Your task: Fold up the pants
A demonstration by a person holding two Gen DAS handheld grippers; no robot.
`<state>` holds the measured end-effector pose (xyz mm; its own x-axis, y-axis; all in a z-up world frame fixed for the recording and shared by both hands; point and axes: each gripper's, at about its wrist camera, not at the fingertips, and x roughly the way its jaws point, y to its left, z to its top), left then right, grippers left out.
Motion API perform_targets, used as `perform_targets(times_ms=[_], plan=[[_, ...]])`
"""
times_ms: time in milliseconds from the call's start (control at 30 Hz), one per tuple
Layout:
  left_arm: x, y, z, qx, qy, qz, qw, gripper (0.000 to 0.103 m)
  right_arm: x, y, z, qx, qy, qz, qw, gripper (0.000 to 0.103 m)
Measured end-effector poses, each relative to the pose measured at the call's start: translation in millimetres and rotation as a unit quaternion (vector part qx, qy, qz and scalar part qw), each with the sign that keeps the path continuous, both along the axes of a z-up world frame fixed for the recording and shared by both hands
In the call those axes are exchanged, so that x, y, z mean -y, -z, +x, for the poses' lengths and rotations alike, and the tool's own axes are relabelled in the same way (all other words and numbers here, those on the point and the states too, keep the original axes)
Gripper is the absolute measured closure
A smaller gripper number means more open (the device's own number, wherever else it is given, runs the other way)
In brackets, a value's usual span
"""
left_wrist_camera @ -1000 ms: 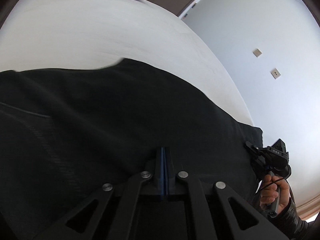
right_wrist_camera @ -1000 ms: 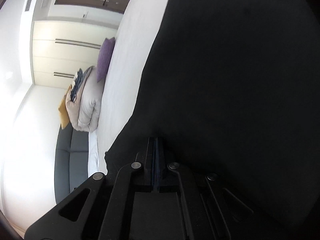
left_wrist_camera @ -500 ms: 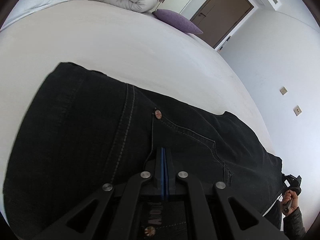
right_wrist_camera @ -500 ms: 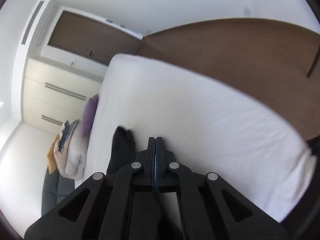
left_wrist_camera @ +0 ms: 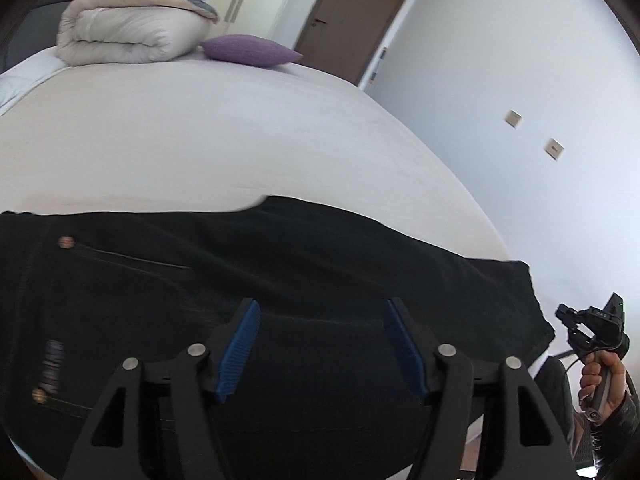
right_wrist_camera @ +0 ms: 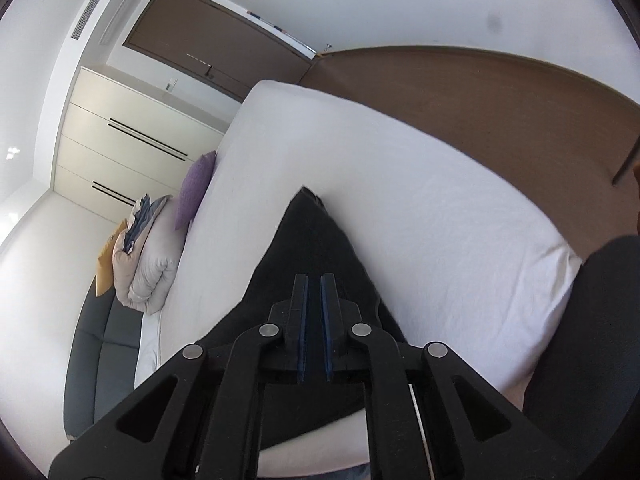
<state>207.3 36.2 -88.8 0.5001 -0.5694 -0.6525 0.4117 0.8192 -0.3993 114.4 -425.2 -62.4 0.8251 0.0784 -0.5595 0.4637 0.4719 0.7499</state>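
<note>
The black pants (left_wrist_camera: 280, 280) lie flat on the white bed (left_wrist_camera: 200, 132), folded lengthwise, with rivets and a pocket seam showing at the left. My left gripper (left_wrist_camera: 320, 308) is wide open just above the pants, holding nothing. In the right wrist view the pants (right_wrist_camera: 308, 248) stretch away as a narrow dark strip on the bed (right_wrist_camera: 420, 208). My right gripper (right_wrist_camera: 315, 280) hovers over their near end with its jaws slightly apart and nothing between them. It also shows in the left wrist view (left_wrist_camera: 576, 324), held in a hand past the pants' right end.
A rolled beige duvet (left_wrist_camera: 128, 28) and a purple pillow (left_wrist_camera: 248, 50) sit at the far end of the bed. A brown door (left_wrist_camera: 352, 16) and a white wall lie beyond. A wooden headboard panel (right_wrist_camera: 480, 92) and a dark sofa (right_wrist_camera: 104, 356) border the bed.
Both grippers were shut on the pants and have opened and let go. The pants now lie flat on the bed. The right gripper has pulled back a little.
</note>
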Motion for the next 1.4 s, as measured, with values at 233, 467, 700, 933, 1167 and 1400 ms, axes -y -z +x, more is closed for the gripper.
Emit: perform_targets(times_ms=[233, 467, 700, 933, 1167, 1400], plan=[[126, 2, -8, -0.027, 0.09, -0.004, 0.9955, 0.034, -5, 33, -85, 0.029, 0.001, 0.069, 0.997, 0.032], [172, 10, -19, -0.032, 0.126, 0.036, 0.9909, 0.034, 17, 58, -98, 0.022, 0.022, 0.125, 0.992, 0.032], [180, 30, -24, -0.037, 0.125, 0.068, 0.9891, 0.034, 9, 89, -86, 0.047, 0.019, 0.168, 0.984, 0.033], [182, 35, -26, -0.039, 0.121, 0.074, 0.9891, 0.034, 8, 110, -73, 0.097, 0.027, 0.23, 0.968, 0.054], [189, 35, -27, -0.037, 0.116, 0.092, 0.9883, 0.034, 12, 108, -53, 0.102, 0.033, 0.219, 0.97, 0.079], [194, 35, -29, -0.035, 0.113, 0.097, 0.9883, 0.034, 3, 82, -36, 0.048, 0.007, 0.106, 0.993, 0.094]])
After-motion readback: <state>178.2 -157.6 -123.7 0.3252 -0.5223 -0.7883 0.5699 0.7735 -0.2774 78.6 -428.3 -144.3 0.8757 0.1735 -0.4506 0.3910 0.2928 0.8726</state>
